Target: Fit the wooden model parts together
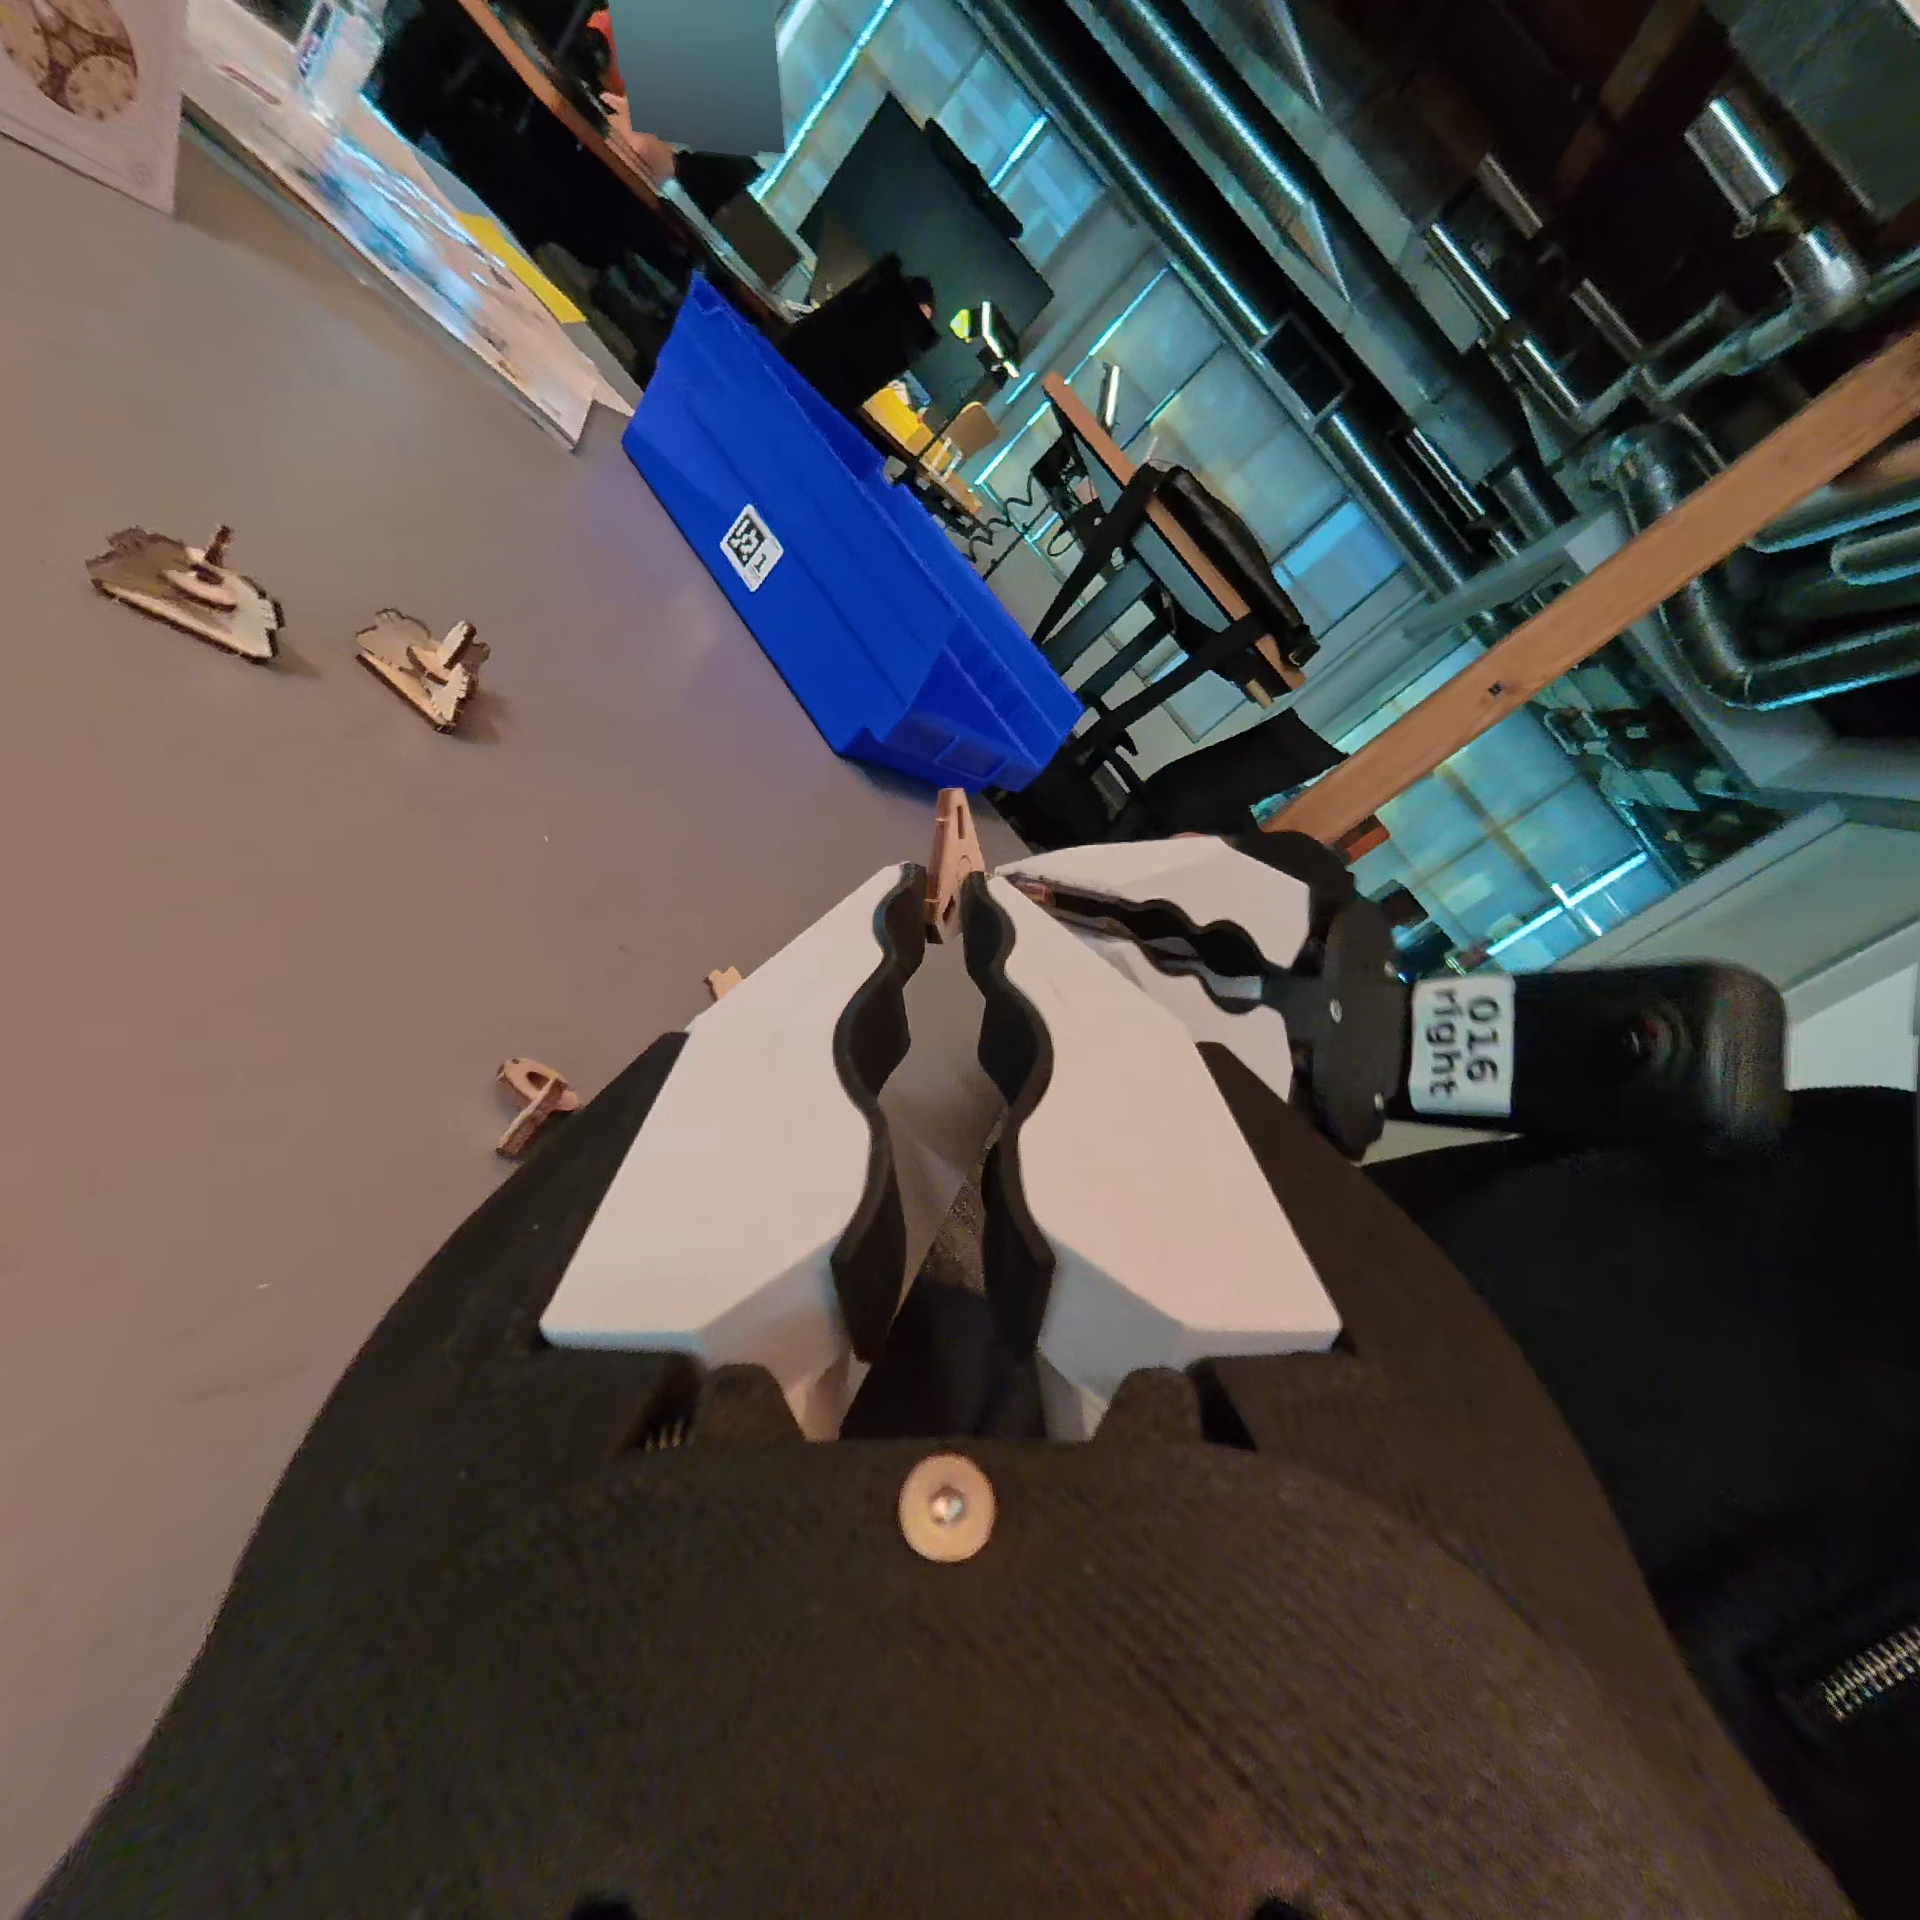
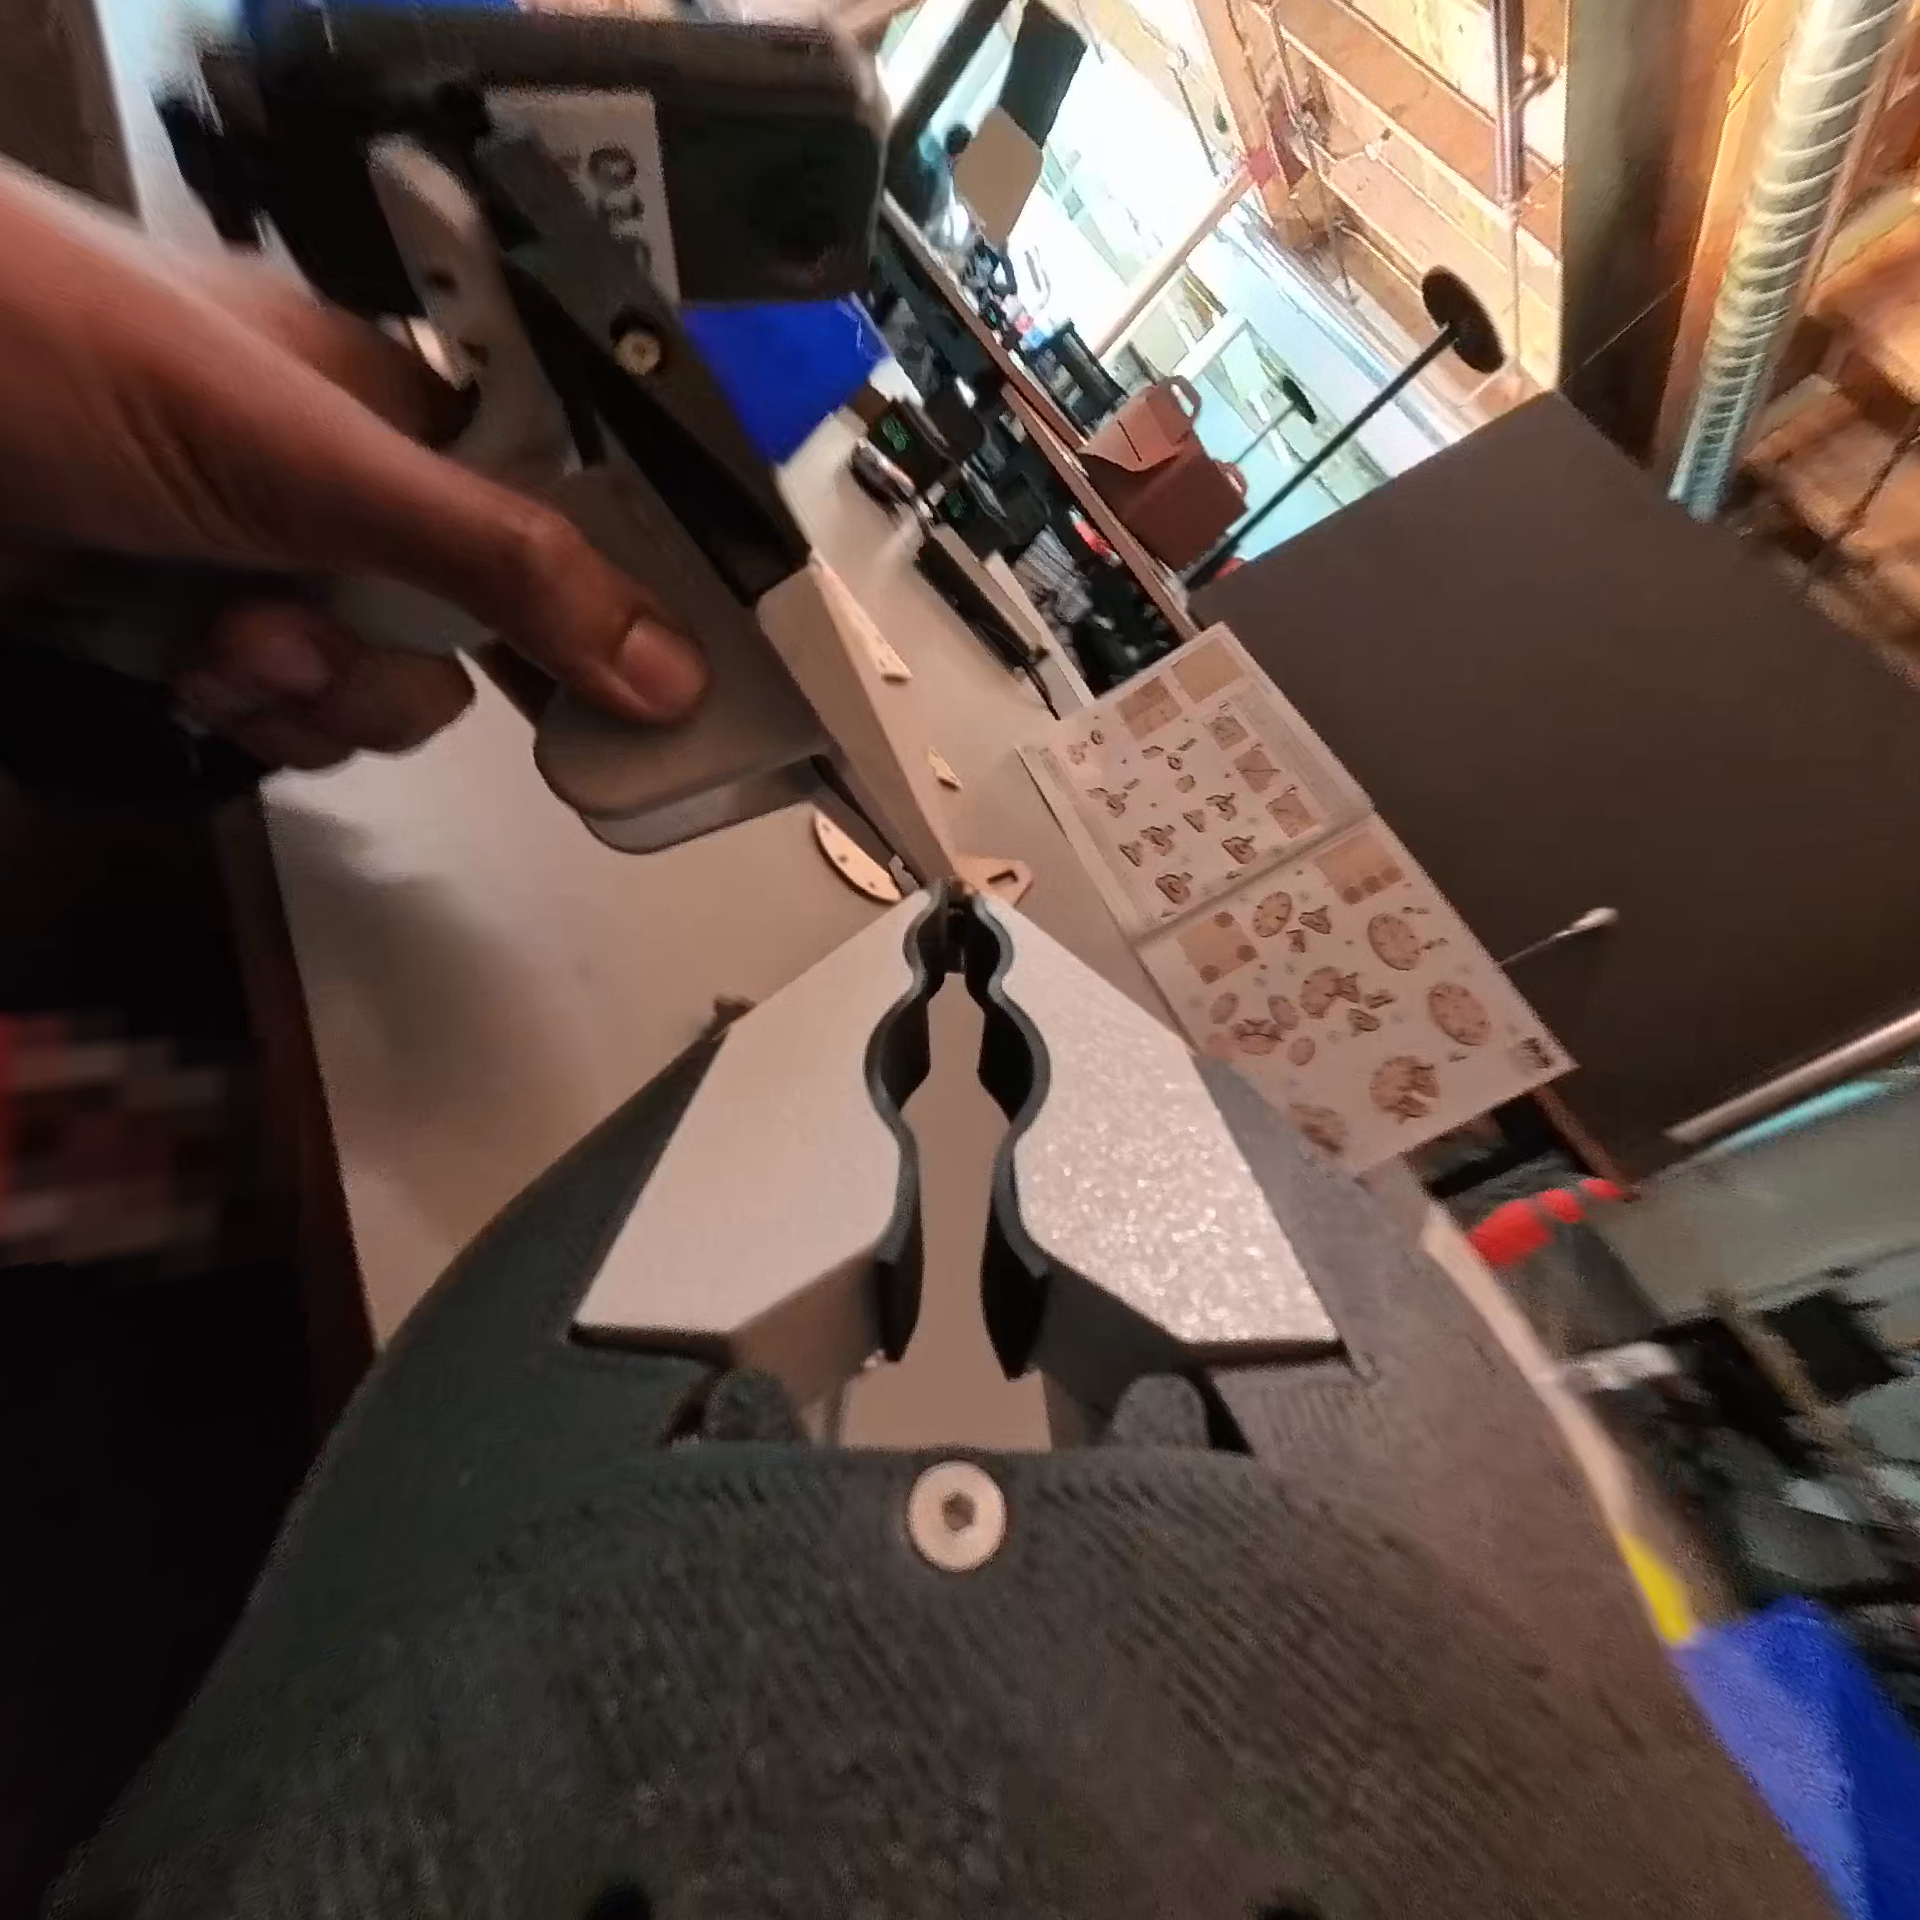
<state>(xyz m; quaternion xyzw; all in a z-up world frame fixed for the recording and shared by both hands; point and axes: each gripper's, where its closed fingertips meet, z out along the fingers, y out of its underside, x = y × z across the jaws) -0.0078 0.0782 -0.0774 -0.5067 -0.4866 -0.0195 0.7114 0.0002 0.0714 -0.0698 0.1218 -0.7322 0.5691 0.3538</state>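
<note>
Grippers, two. Left gripper (image 1: 945, 894), centre of the left wrist view: black pads (image 1: 902, 914) closed against a small flat wooden piece (image 1: 951, 847). The piece is tapered, its narrow end pointing away from the camera toward the upper frame, its long axis running along the fingers; roughly half of it stands proud of the fingertips. Right gripper (image 2: 951, 920), centre of the right wrist view: fingertips drawn together on something thin and dark, which the blur keeps from being identified. In the left wrist view the same gripper (image 1: 1023, 885) enters from the right, its tips just beside the left gripper's tips.

Wooden gear assemblies, two (image 1: 187, 597) (image 1: 421, 665), left of frame on the grey table (image 1: 312, 883). Loose small wooden parts, two (image 1: 532, 1101) (image 1: 724, 979), lower left of the fingers. Blue bin (image 1: 831, 561), one, upper centre, bearing a square label.

Right wrist view only: a hand (image 2: 260, 499) gripping the left gripper's body at upper left; one printed instruction sheet (image 2: 1288, 914), right of centre; perhaps four flat wooden pieces on the table near the tips, among them an oval plate (image 2: 852, 857) and a tabbed piece (image 2: 997, 873).
</note>
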